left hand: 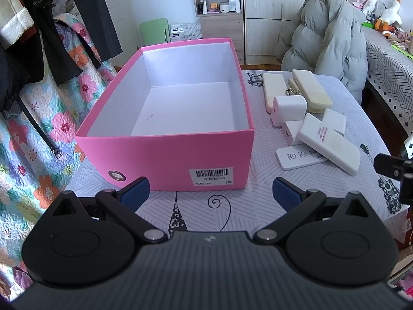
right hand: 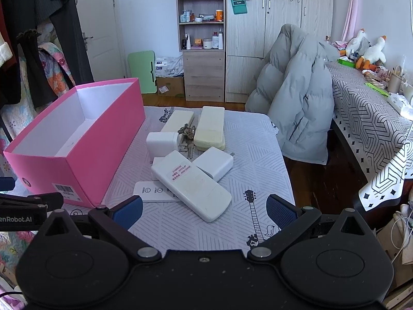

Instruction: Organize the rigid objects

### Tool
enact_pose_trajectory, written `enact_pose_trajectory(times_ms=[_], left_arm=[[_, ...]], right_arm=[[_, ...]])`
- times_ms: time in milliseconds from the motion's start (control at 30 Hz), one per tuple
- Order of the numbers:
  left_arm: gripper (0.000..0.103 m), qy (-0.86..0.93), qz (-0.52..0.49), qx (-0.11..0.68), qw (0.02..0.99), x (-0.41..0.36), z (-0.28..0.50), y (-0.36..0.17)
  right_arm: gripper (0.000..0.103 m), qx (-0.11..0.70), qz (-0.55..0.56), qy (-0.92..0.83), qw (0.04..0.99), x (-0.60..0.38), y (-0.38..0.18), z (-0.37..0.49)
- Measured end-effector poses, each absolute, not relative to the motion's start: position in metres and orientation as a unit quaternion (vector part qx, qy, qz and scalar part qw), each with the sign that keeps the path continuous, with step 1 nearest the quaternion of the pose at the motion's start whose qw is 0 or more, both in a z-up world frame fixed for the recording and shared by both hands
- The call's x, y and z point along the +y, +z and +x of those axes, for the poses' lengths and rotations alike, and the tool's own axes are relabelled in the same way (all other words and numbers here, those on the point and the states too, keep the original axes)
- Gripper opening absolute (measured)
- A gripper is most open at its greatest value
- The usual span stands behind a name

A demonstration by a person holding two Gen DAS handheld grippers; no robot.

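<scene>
**Both grippers wide and empty before the pink box**

The left gripper (left hand: 210,190) hangs wide apart, holding nothing, just in front of the pink box (left hand: 165,152). The right gripper (right hand: 204,210) is equally spread and empty, its blue pads (right hand: 280,210) clear of everything. Right of the box lies a pile: a white remote (right hand: 192,184) on top, white chargers (right hand: 162,144), yellowed remotes (right hand: 209,128) and keys (right hand: 187,130) behind. All sit on a patterned tablecloth (right hand: 258,170); a grey puffer jacket (right hand: 296,98) hangs beyond.
</scene>
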State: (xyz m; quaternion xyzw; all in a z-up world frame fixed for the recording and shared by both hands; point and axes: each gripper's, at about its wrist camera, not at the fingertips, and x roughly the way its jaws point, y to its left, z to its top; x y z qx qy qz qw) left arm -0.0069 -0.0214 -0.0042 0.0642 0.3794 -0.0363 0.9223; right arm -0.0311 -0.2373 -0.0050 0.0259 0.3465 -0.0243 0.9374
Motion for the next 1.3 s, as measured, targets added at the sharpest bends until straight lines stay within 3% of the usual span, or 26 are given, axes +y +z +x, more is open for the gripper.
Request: enact_pose_trajectory(times_ms=[533,733,1000,1300], left_arm=[[0.103,-0.058,0.059,0.370,0.925,-0.021,-0.008,-0.007],[0.103,-0.046,0.005,0.368,0.929,-0.005,-0.002,0.000],[0.103,-0.051,0.067,0.320,0.944,0.032,0.007,0.028],[0.099,-0.036,0.098,0.308,0.946,0.086,0.075,0.057]], right_arm=[[0.103,0.356,0.026,-0.024,0.934,-0.239,-0.010,-0.029],[0.103,0.365,0.023,-0.025,0.931,-0.236,-0.012,-0.024],[0.103,0.287,0.081,0.052,0.953,-0.254,-0.005,-0.018],[0.101,0.308,-0.043,0.137,0.940,-0.239,-0.016,0.026]])
